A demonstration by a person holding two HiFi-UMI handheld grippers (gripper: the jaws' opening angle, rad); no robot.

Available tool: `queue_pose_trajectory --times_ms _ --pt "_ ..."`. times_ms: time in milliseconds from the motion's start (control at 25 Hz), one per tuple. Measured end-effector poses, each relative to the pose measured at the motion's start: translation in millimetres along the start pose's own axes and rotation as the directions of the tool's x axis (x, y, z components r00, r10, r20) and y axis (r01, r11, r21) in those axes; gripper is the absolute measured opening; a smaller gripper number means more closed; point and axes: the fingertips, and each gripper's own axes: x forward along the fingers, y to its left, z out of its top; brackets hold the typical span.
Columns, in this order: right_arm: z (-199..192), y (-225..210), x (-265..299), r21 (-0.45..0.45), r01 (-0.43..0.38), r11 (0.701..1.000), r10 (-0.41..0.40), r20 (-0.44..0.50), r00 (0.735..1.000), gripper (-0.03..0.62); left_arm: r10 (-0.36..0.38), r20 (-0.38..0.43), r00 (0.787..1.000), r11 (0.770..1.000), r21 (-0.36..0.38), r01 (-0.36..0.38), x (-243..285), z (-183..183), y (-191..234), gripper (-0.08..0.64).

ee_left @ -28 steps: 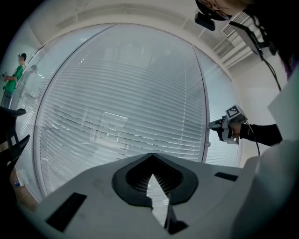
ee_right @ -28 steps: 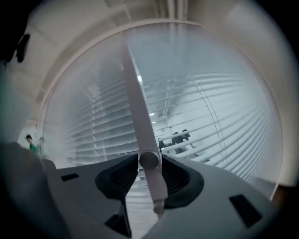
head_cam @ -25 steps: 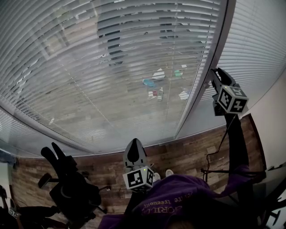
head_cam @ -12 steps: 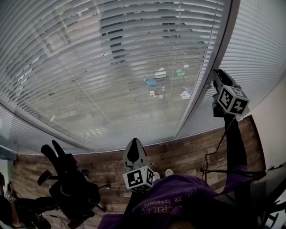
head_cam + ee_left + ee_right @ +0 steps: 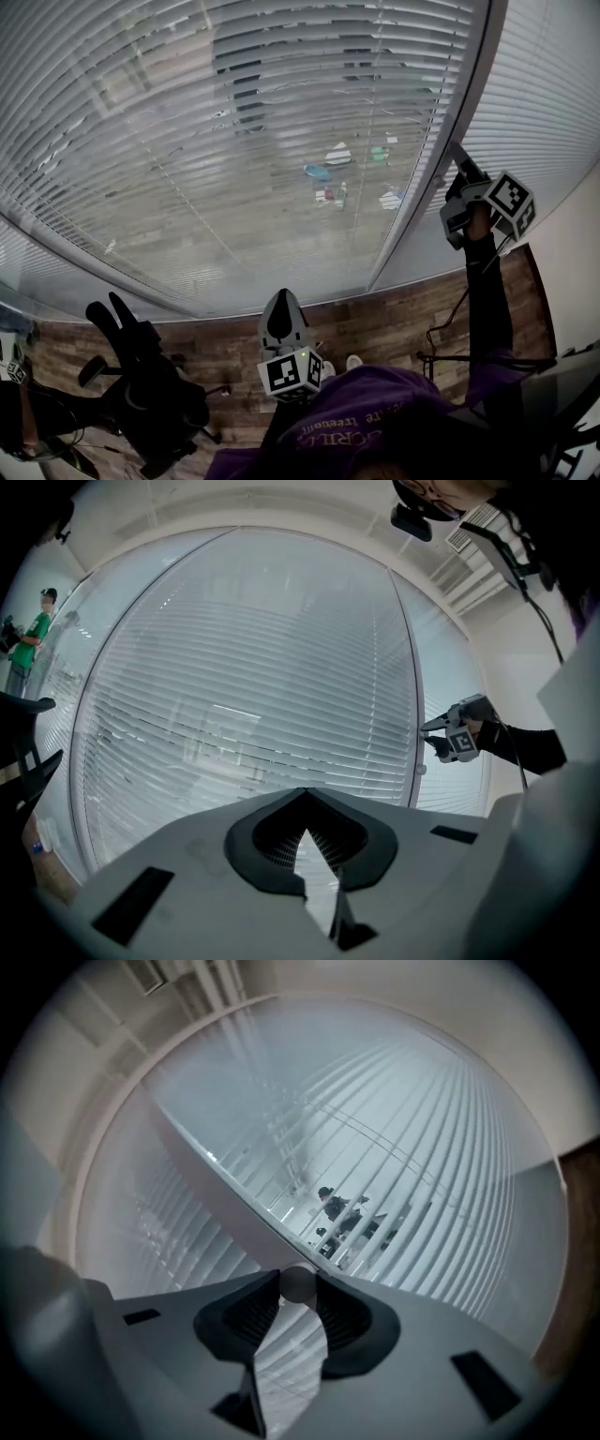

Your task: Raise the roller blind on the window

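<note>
A slatted blind (image 5: 234, 141) hangs fully down over the big window, with its slats partly open. My right gripper (image 5: 456, 152) is raised to the grey mullion (image 5: 422, 178) at the blind's right edge. In the right gripper view a small round grey knob (image 5: 298, 1283) sits between the fingertips of that gripper (image 5: 298, 1290) and touches both; the jaws have just been closing on it. My left gripper (image 5: 282, 298) hangs low in the middle, away from the blind, its tips (image 5: 305, 831) meeting with nothing between them. From the left gripper view the right gripper (image 5: 430, 736) shows at the mullion.
A black office chair (image 5: 150, 394) stands on the wooden floor at lower left. A person (image 5: 28, 639) in green stands far left. A black stand with cables (image 5: 459, 356) is below my right arm. A second blind (image 5: 553, 103) covers the right pane.
The right gripper has rolled about its own axis at the mullion, its marker cube swinging to the right. The left gripper has stayed put. Someone has moved at the lower left.
</note>
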Motion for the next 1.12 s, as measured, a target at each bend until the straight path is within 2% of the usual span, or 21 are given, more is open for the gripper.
queue_pose_trajectory --times_ms 80,160,320,400,440,480,560,600,640,680,720,800,840,920,1000,1040,1080,1120 --pt "0 -2 0 0.15 -0.03 0.988 0.03 0.003 1.0 0.123 0.001 0.001 1.0 1.0 -0.002 -0.001 1 0 0 0.002" --pt "-1 -3 0 0.266 -0.059 0.962 0.058 0.01 0.998 0.123 0.001 0.002 1.0 1.0 -0.002 -0.001 0 -1 1 0.002" --pt "-5 -4 -2 0.42 -0.081 0.904 0.077 0.027 0.997 0.123 -0.003 0.004 1.0 1.0 -0.003 0.003 -2 0 4 0.002" --pt "-3 -6 -1 0.462 -0.102 0.881 0.094 0.04 0.995 0.123 -0.003 0.005 1.0 1.0 -0.001 0.003 -2 1 4 0.002" --pt "-3 -6 0 0.441 -0.107 0.891 0.101 0.038 0.994 0.123 -0.003 0.004 1.0 1.0 0.0 0.003 -2 2 3 0.002" --pt "-2 -5 1 0.376 -0.109 0.92 0.107 0.027 0.994 0.123 -0.004 0.004 1.0 1.0 0.001 0.004 -1 3 3 0.002" --pt "-3 3 3 0.135 -0.11 0.985 0.111 -0.006 0.994 0.123 -0.008 0.002 1.0 1.0 0.003 0.008 -1 5 2 0.002" --pt "-4 7 3 -0.005 -0.098 0.995 0.098 -0.017 0.995 0.124 -0.011 0.002 1.0 1.0 0.004 0.011 -1 6 1 0.002" --pt "-5 9 2 -0.138 -0.078 0.987 0.075 -0.025 0.997 0.126 -0.014 0.002 1.0 1.0 0.005 0.014 -1 6 0 0.002" --pt "-7 10 0 -0.26 -0.054 0.964 0.048 -0.029 0.998 0.126 -0.017 0.002 1.0 1.0 0.007 0.017 -1 6 -1 0.002" --pt "-9 10 -2 -0.371 -0.029 0.928 0.018 -0.032 0.999 0.13 -0.02 0.002 1.0 1.0 0.008 0.02 -2 5 -1 0.002" --pt "-11 6 -4 -0.572 0.021 0.82 -0.049 -0.034 0.998 0.13 -0.025 0.001 1.0 1.0 0.01 0.025 -3 3 -2 0.002" --pt "-12 4 -4 -0.658 0.042 0.752 -0.081 -0.029 0.996 0.13 -0.027 0.0 1.0 1.0 0.01 0.027 -3 2 -2 0.002" --pt "-11 6 -4 -0.798 0.08 0.597 -0.122 0.009 0.993 0.13 -0.031 0.0 1.0 0.999 0.011 0.031 -5 1 -2 0.002" --pt "-9 14 -5 -0.892 0.111 0.437 -0.141 0.053 0.989 0.13 -0.032 0.0 0.999 0.999 0.009 0.032 -6 3 -2 0.002" --pt "-9 18 -5 -0.92 0.117 0.374 -0.148 0.066 0.987 0.13 -0.031 0.0 1.0 0.999 0.007 0.031 -7 4 -1 0.002" --pt "-10 21 -5 -0.937 0.121 0.329 -0.153 0.073 0.985 0.13 -0.029 0.0 1.0 1.0 0.005 0.029 -8 5 -1 0.002" --pt "-11 23 -5 -0.945 0.124 0.303 -0.157 0.079 0.984 0.13 -0.025 -0.002 1.0 1.0 0.002 0.025 -8 5 0 0.002"
